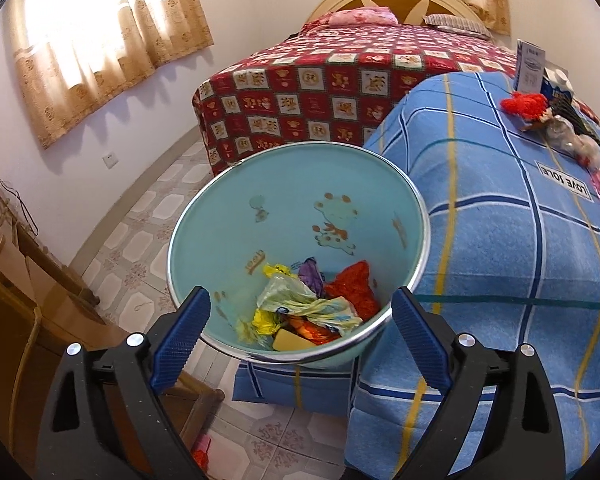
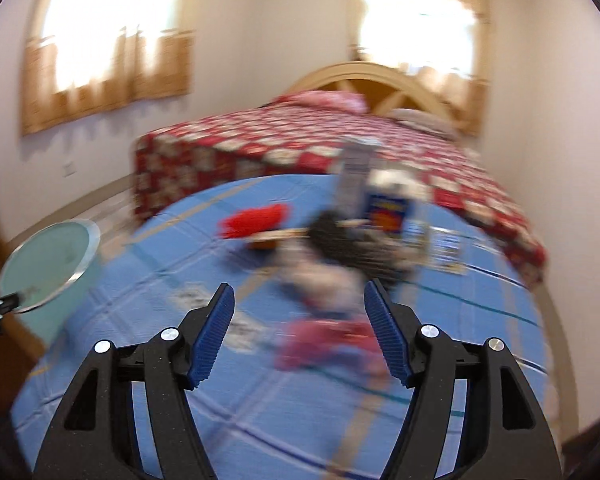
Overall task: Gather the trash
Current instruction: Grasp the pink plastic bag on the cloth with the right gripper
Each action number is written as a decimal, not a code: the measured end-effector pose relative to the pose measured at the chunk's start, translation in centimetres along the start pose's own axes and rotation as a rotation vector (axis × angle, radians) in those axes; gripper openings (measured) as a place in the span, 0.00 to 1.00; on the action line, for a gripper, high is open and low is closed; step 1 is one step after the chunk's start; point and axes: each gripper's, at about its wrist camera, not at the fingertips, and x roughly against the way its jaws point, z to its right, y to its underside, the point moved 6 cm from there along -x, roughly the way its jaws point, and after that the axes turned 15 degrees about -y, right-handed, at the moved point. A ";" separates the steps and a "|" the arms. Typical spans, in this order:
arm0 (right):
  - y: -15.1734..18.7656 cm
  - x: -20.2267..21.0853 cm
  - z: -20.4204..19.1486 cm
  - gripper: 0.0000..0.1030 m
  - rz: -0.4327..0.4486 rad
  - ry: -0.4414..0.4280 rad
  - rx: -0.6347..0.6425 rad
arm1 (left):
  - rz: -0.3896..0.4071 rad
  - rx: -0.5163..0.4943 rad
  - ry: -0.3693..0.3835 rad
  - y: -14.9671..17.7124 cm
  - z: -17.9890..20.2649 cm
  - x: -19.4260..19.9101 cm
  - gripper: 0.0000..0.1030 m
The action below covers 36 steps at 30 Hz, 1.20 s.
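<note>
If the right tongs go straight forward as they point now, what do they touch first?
Probably the pink wrapper lying on the blue cloth, just ahead of the open right tongs. The picture is blurred, so depth is uncertain.

**A:** what's the right cam showing? super blurry for me

**B:** yeah, smeared. The right gripper (image 2: 299,312) has its jaws spread wide, nothing between them, over a blue plaid cloth (image 2: 172,240). Just past the fingertips there's a pinkish wrapper (image 2: 324,344), then a pale crumpled lump (image 2: 320,280), something red (image 2: 256,220) and a dark pile (image 2: 340,232).

**A:** bin?

**B:** light blue trash can (image 2: 48,264) at the left edge, beside the cloth. Red checkered bed (image 2: 300,140) behind.
</note>
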 end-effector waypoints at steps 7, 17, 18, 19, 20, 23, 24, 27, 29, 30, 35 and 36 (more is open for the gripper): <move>1.9 -1.4 5.2 0.67 -0.071 0.040 -0.071 | 0.021 -0.010 -0.024 -0.3 0.6 0.3 0.92; 3.7 -4.0 5.1 0.28 -0.171 -0.097 -0.089 | 0.033 -0.019 -0.022 -1.8 2.2 0.4 0.93; 3.8 -3.9 4.9 0.24 -0.173 -0.099 -0.078 | 0.036 -0.021 -0.019 -2.0 2.3 0.5 0.93; 3.8 -3.8 4.7 0.21 -0.170 -0.107 -0.075 | 0.042 -0.023 -0.014 -2.3 2.7 0.7 0.93; 3.8 -3.6 4.7 0.17 -0.165 -0.116 -0.078 | 0.048 -0.026 -0.008 -2.6 3.1 0.9 0.93; 3.8 -3.3 4.5 0.14 -0.148 -0.125 -0.092 | 0.067 -0.033 0.012 -3.5 4.5 1.5 0.93; 3.8 -3.0 4.6 0.12 -0.140 -0.139 -0.109 | 0.071 -0.034 0.016 -3.7 4.7 1.7 0.93; 3.5 -2.3 4.8 0.11 -0.115 -0.151 -0.134 | 0.095 -0.038 0.027 -4.7 6.0 2.5 0.93; 2.9 -1.5 5.4 0.11 -0.088 -0.150 -0.161 | 0.111 -0.033 0.042 -5.7 6.9 3.1 0.93; 2.6 -1.1 5.8 0.11 -0.074 -0.143 -0.173 | 0.119 -0.032 0.047 -6.1 7.3 3.3 0.93; 1.8 -0.1 8.9 0.11 -0.039 -0.033 -0.208 | 0.159 -0.028 0.078 -9.0 10.8 4.2 0.93; 1.7 -0.2 9.7 0.11 -0.034 -0.013 -0.221 | 0.168 -0.027 0.087 -9.5 11.6 4.4 0.93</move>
